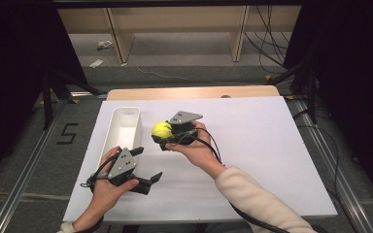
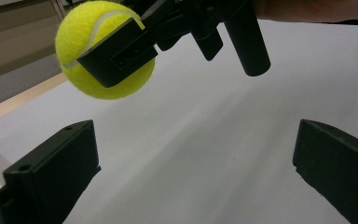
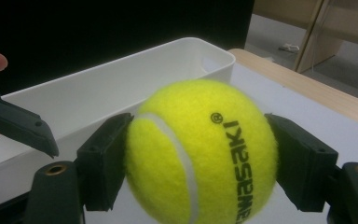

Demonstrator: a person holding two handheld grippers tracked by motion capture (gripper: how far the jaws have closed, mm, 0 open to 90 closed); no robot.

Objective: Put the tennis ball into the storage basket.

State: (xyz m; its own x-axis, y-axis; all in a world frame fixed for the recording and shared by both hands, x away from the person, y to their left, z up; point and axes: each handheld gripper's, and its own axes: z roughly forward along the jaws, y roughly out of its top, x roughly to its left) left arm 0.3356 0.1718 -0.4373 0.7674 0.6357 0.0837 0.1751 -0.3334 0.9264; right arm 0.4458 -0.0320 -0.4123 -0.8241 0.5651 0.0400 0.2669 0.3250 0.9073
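Note:
A yellow tennis ball (image 1: 161, 129) hangs just above the white sheet, right of the long white bin (image 1: 126, 109). My right gripper (image 1: 162, 135) is shut on it, one black pad pressed to each side of the ball (image 3: 200, 149). In the left gripper view the ball (image 2: 77, 35) shows at upper left with a right jaw across it. My left gripper (image 1: 148, 165) rests low near the bin's near end, open, and nothing lies between its fingers (image 2: 51, 172). One of its jaw tips (image 3: 21, 123) shows at the left of the right gripper view, in front of the bin (image 3: 121, 79).
The white sheet (image 1: 252, 145) covers most of the wooden table (image 1: 189, 92). Beyond the table stand wooden shelf legs, with cables on the floor. Metal rails run along the floor on both sides.

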